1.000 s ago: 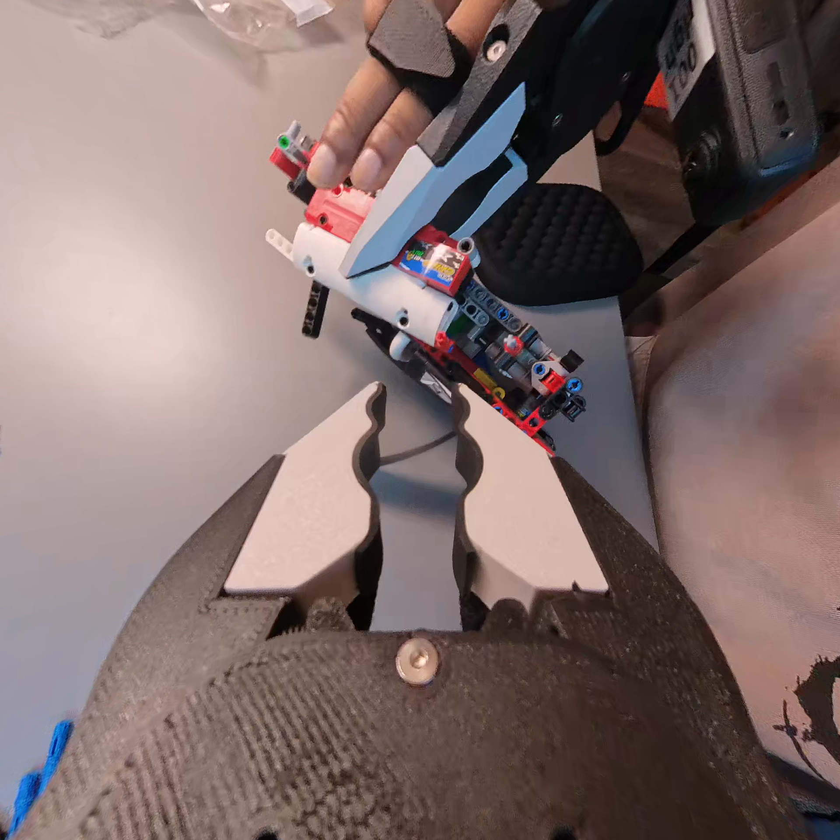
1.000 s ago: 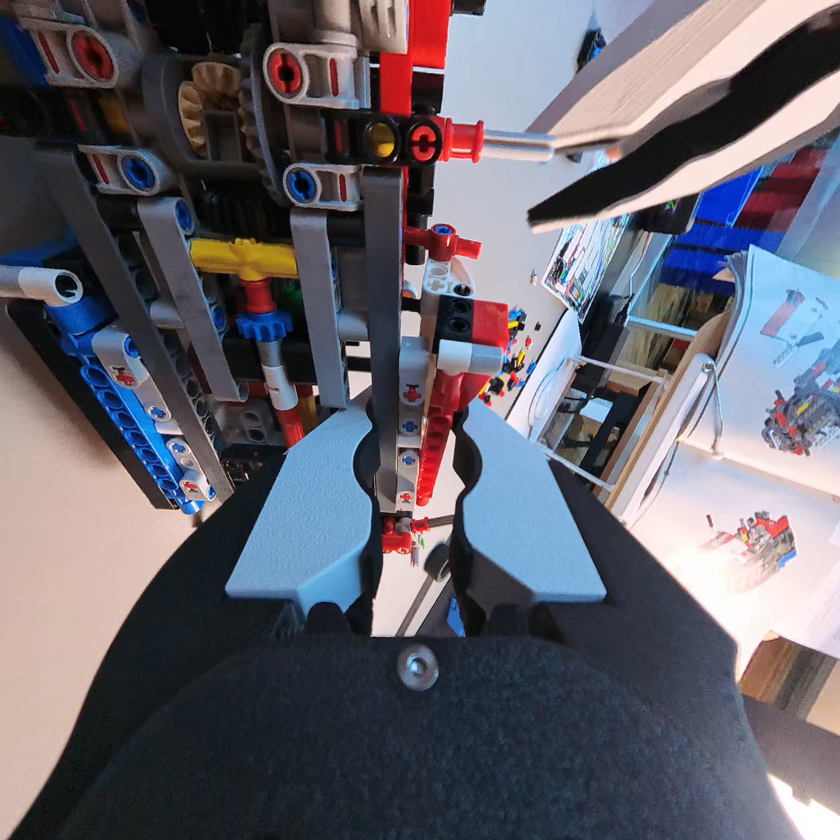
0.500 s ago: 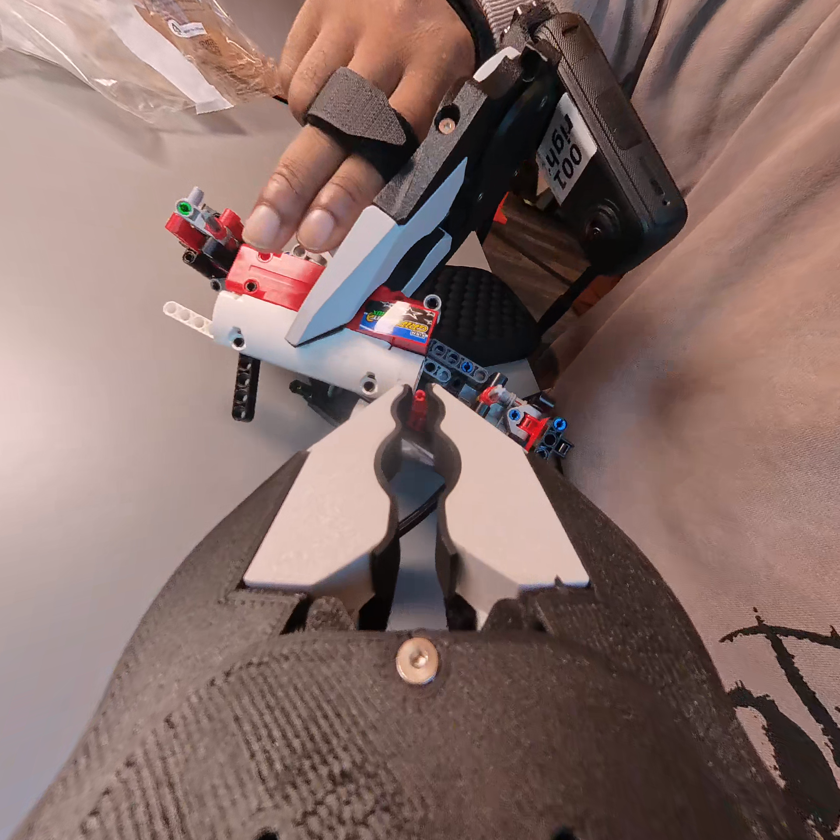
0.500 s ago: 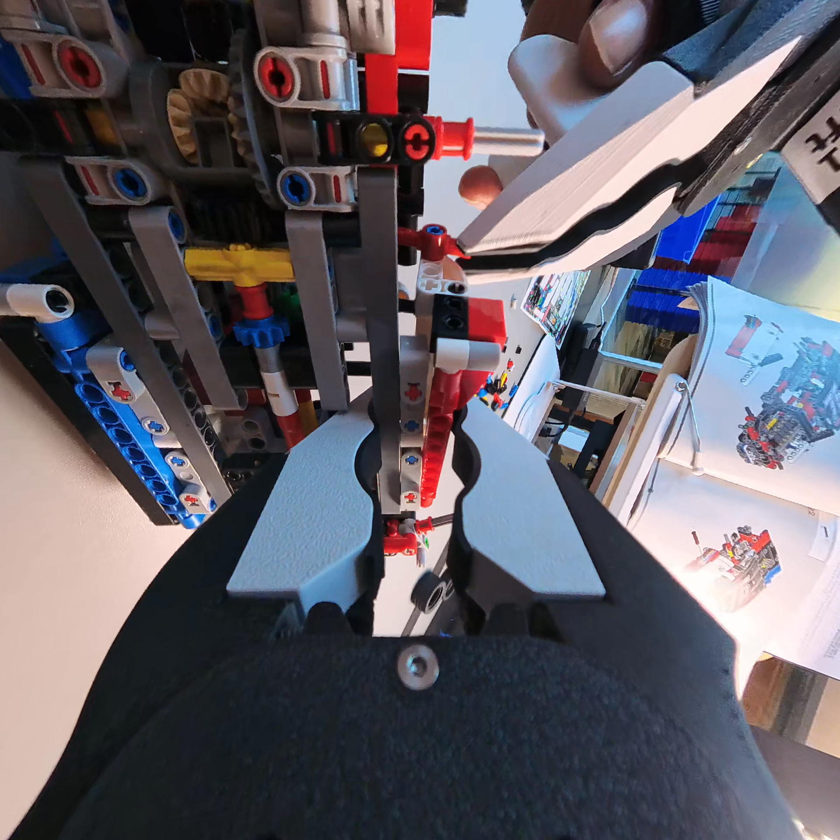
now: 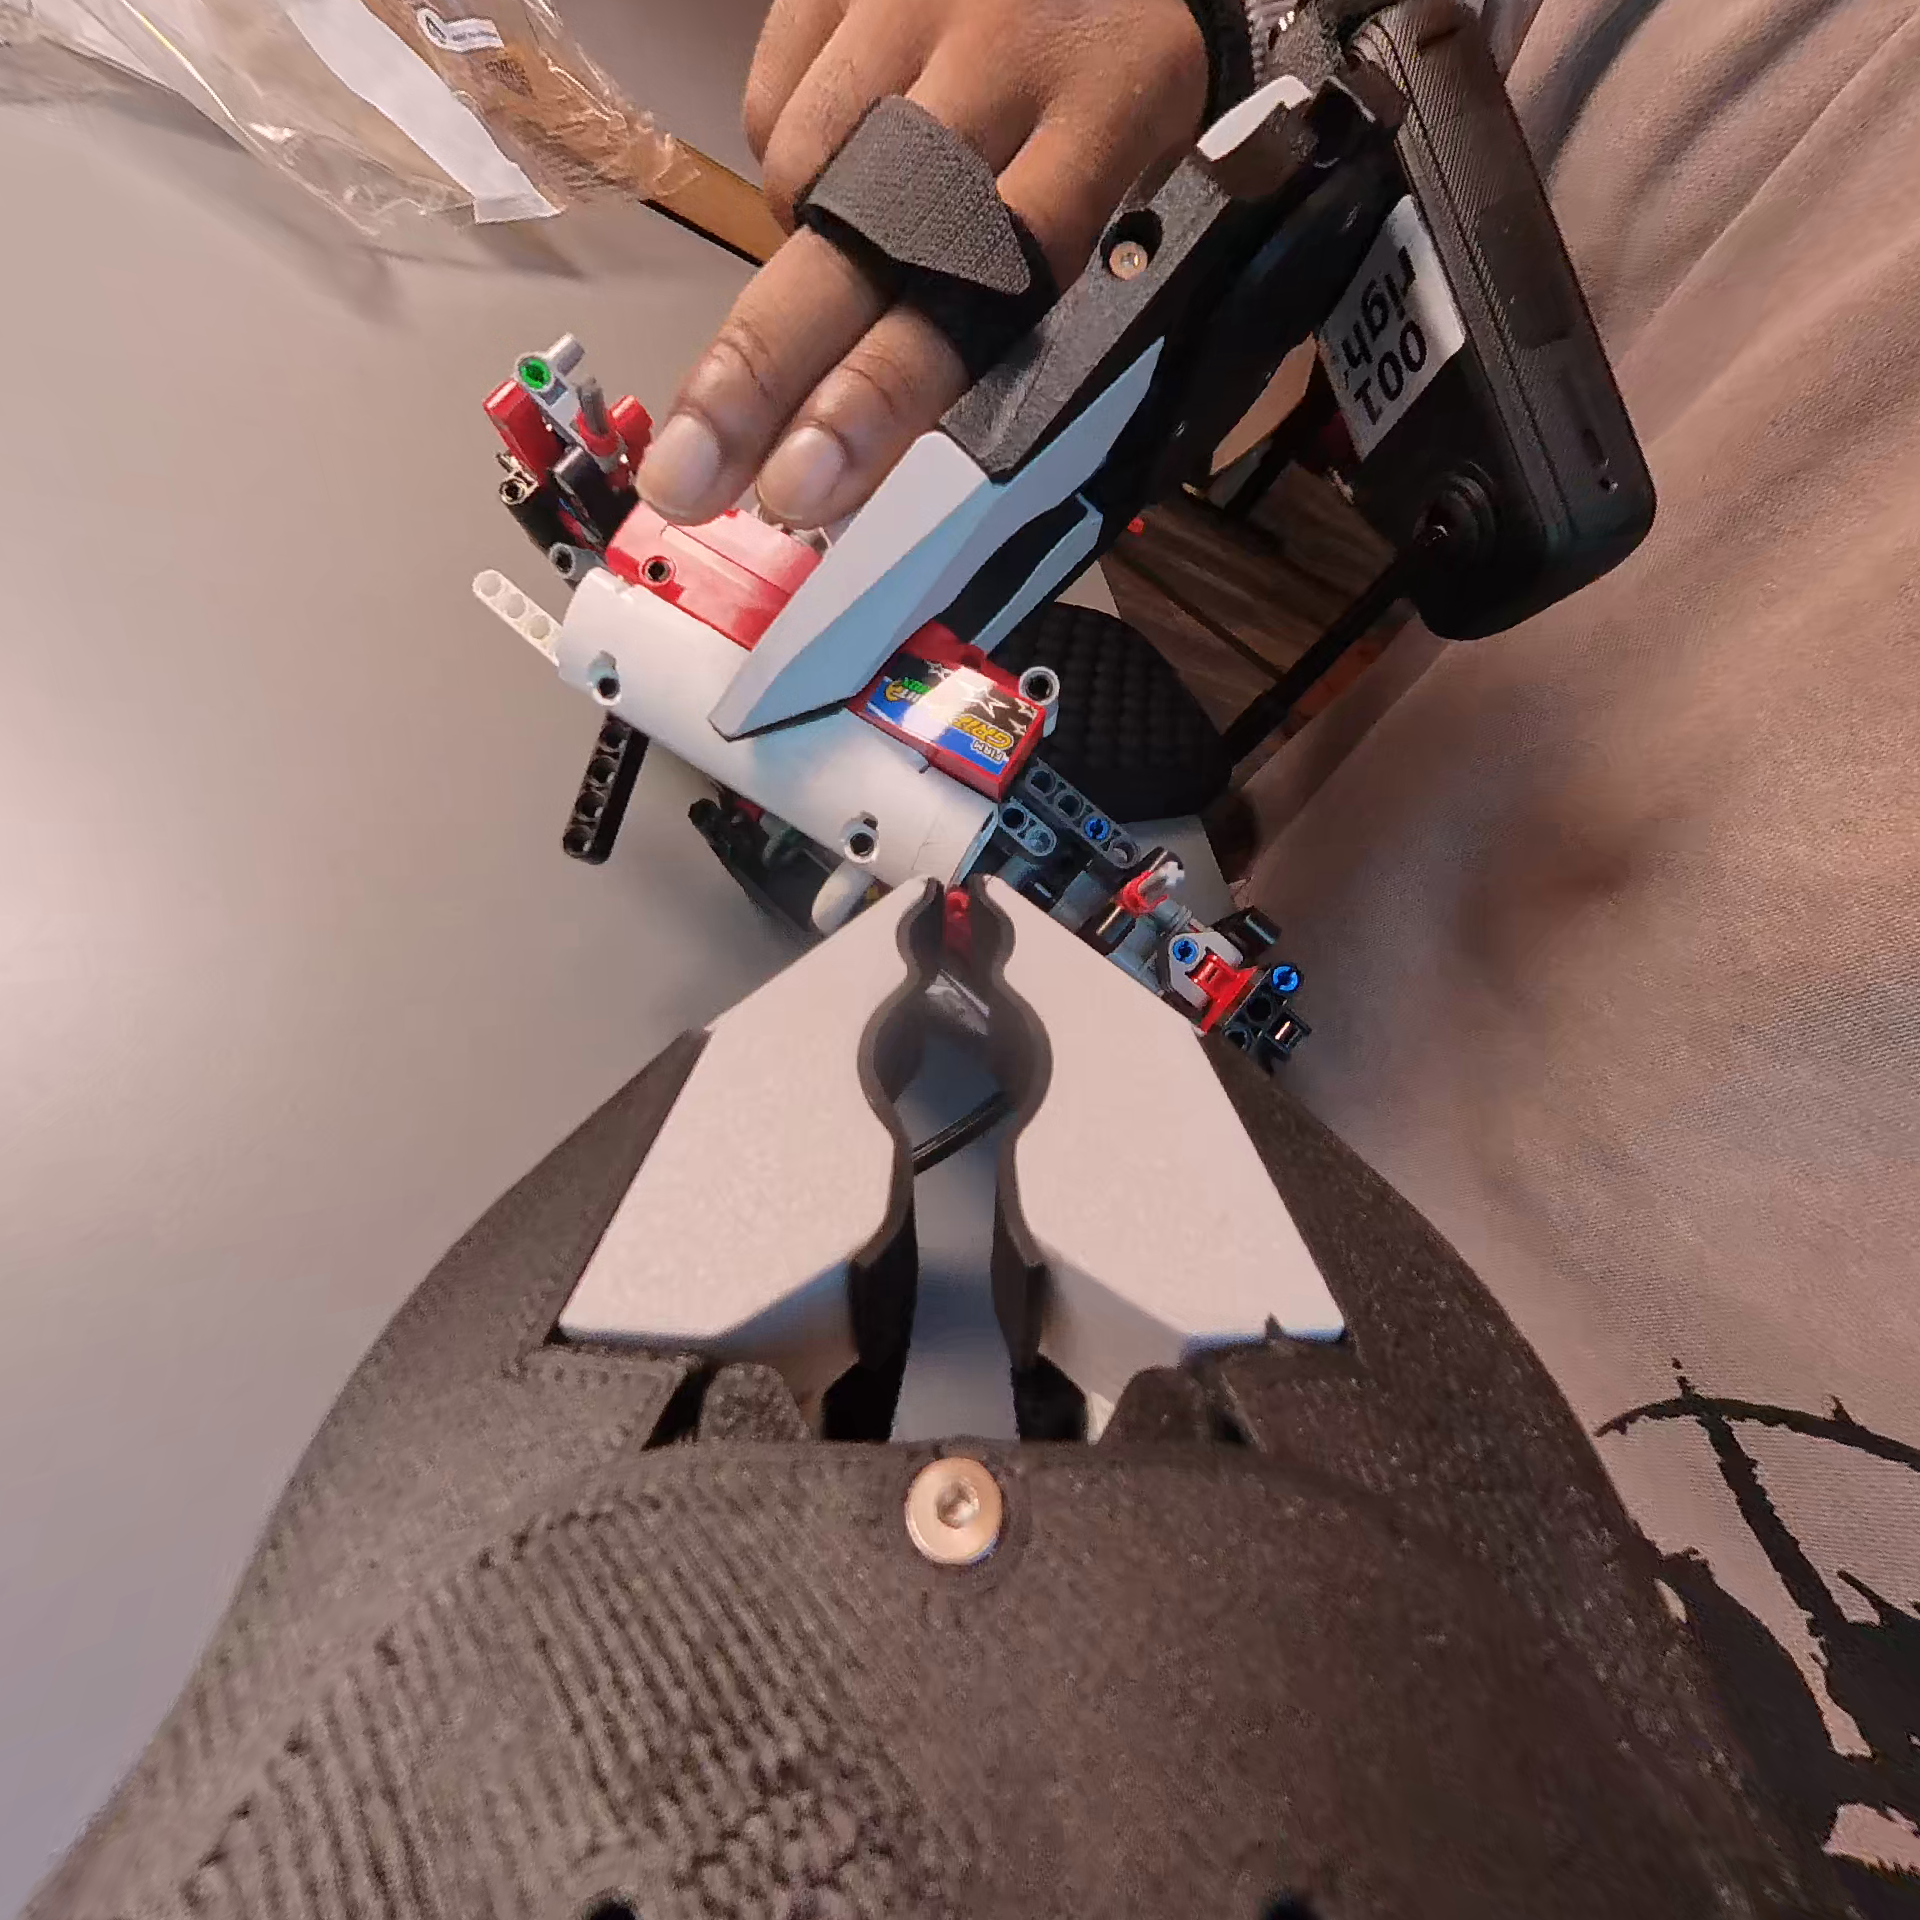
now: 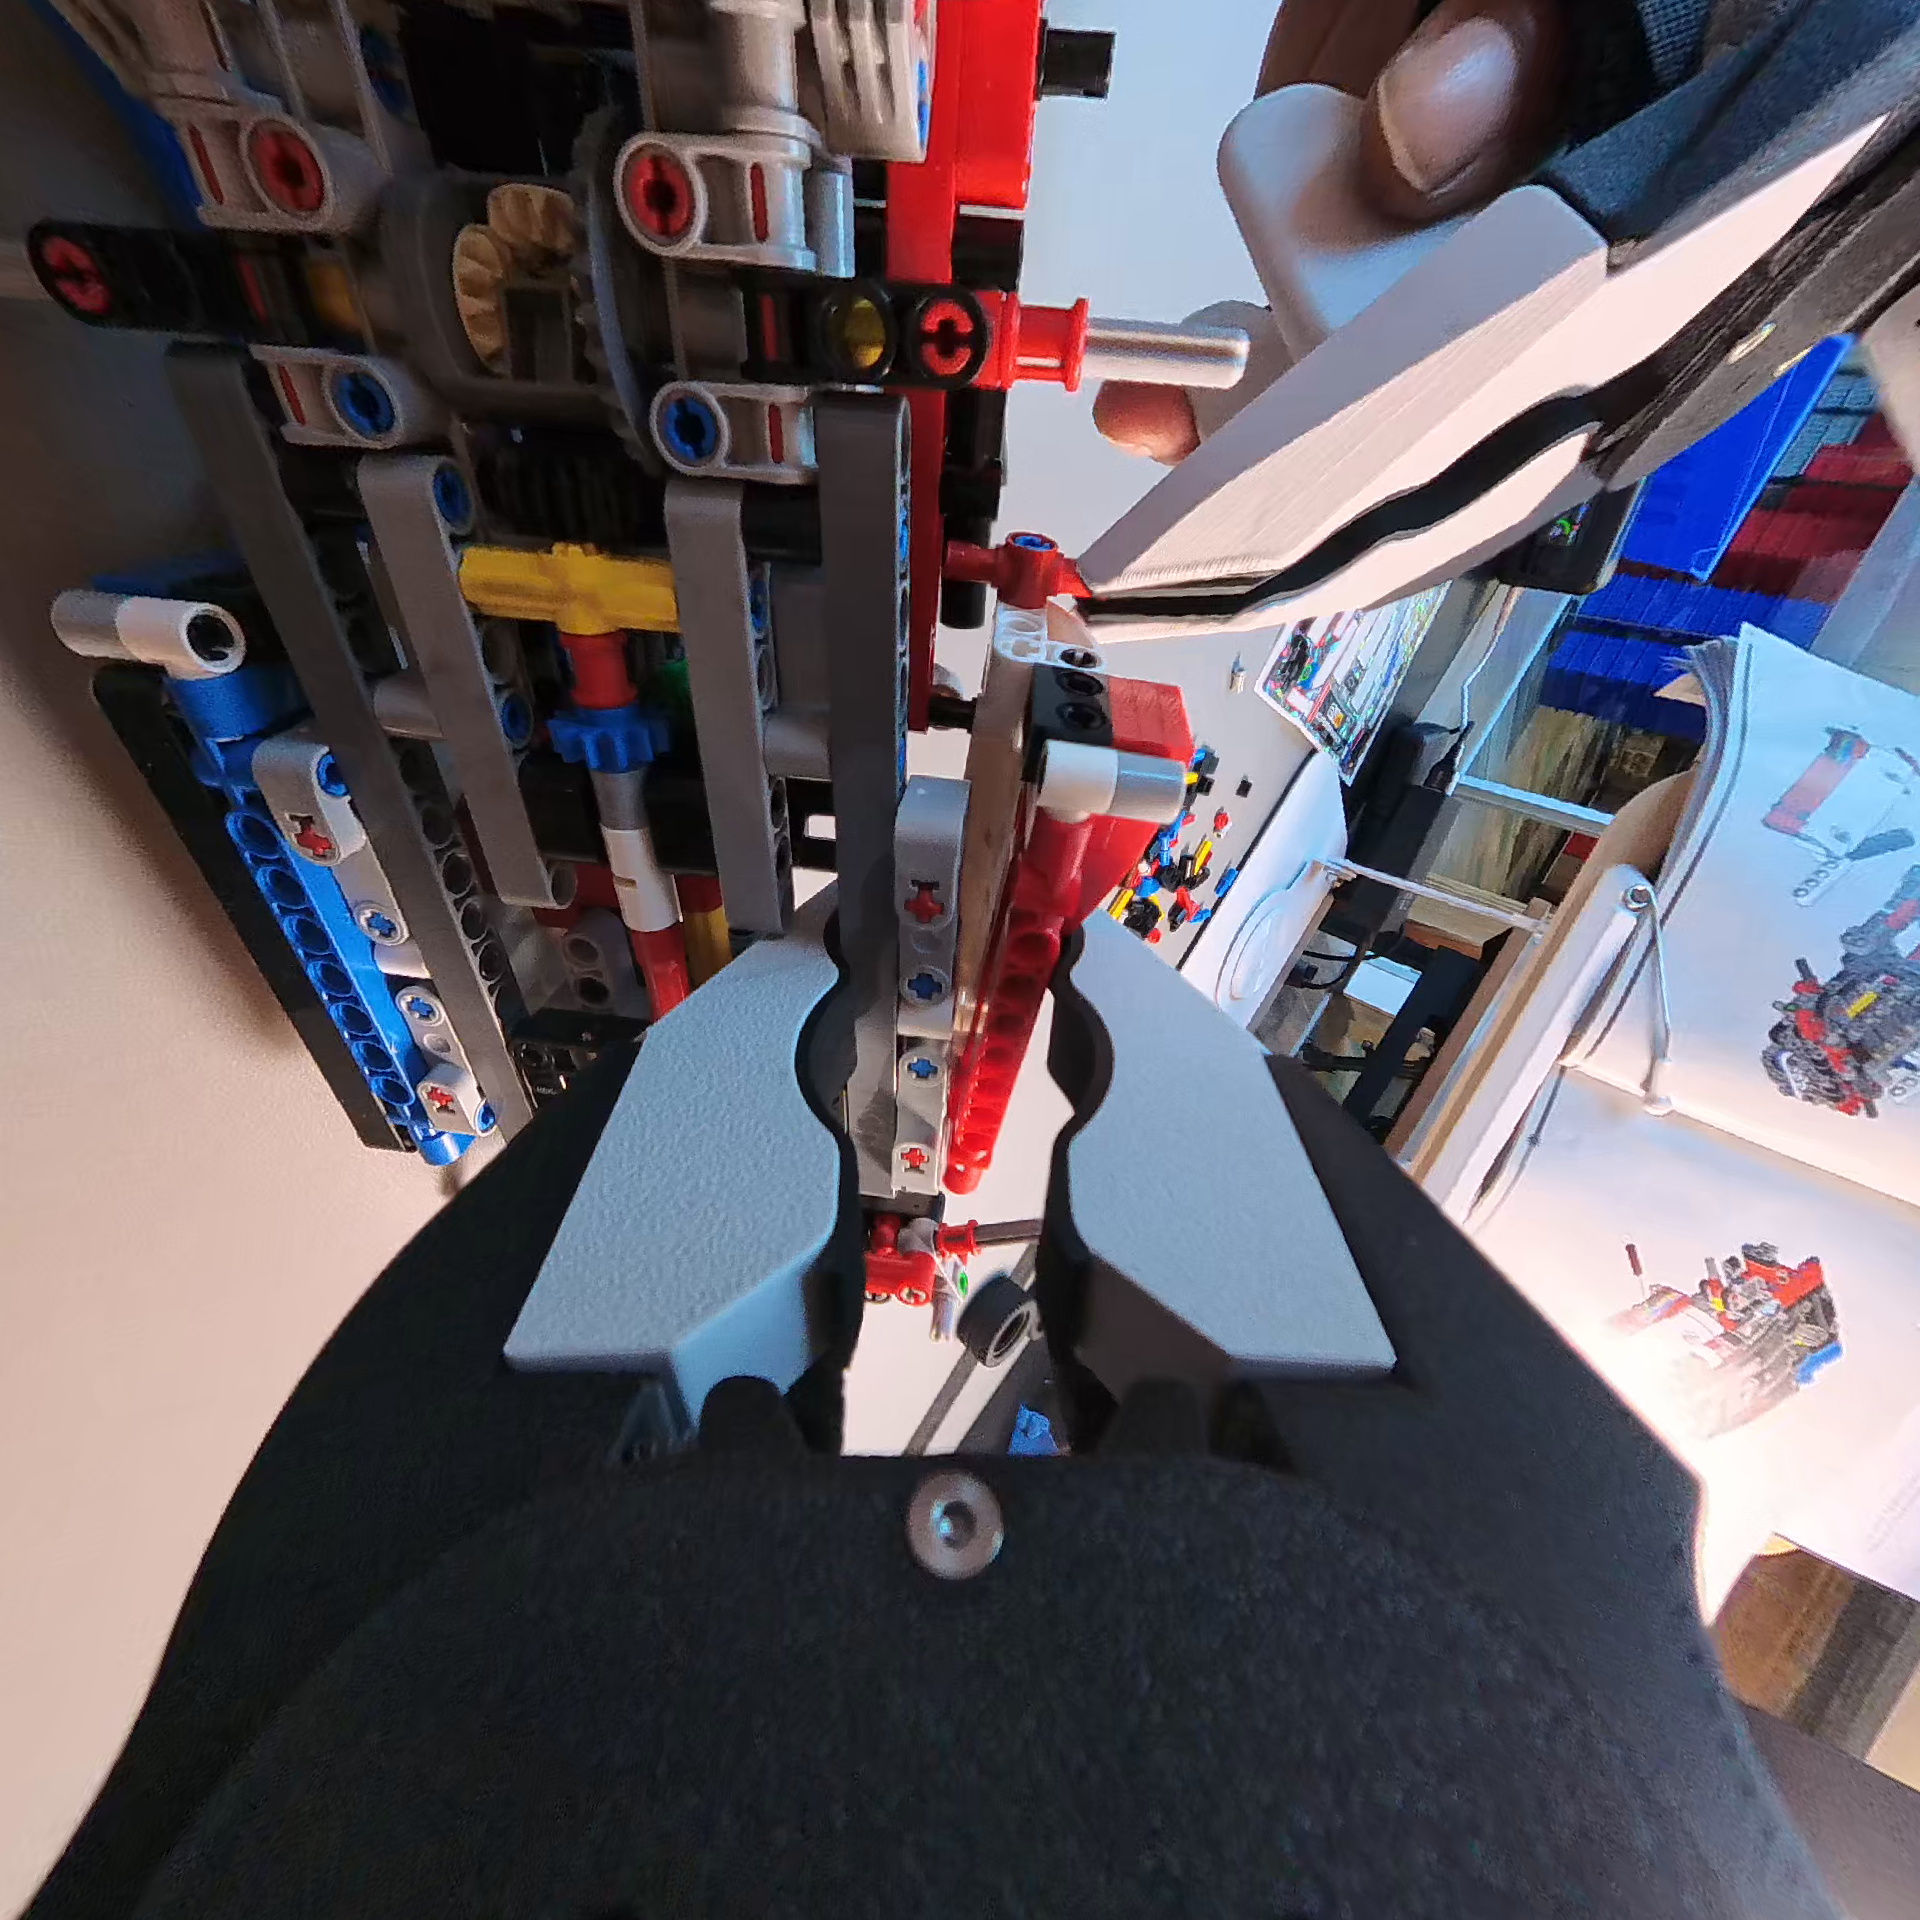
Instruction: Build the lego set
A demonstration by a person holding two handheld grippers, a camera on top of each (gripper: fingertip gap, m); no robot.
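Note:
A partly built Lego vehicle (image 5: 790,748), white and red on top with a grey, blue and black frame, is held tilted above the grey table (image 5: 208,935). My right gripper (image 6: 951,997) is shut on the grey and red beams of the model (image 6: 925,935); it also shows in the left wrist view (image 5: 769,717), with two fingers of the hand resting on a red block. My left gripper (image 5: 954,906) is shut on a small red pin (image 5: 956,923) that sticks out of the model's side. In the right wrist view its closed tips (image 6: 1086,603) meet that red pin (image 6: 1023,566).
Clear plastic bags (image 5: 416,114) lie at the far left of the table. A person's shirt (image 5: 1662,935) fills the right. An open instruction booklet (image 6: 1818,935) stands on a holder, loose Lego pieces (image 6: 1174,862) lie beyond the model, and a small black wheel (image 6: 997,1330) lies on the table.
My left gripper has moved up to the model's side and closed from open onto the small red pin. My right gripper has kept its hold on the model.

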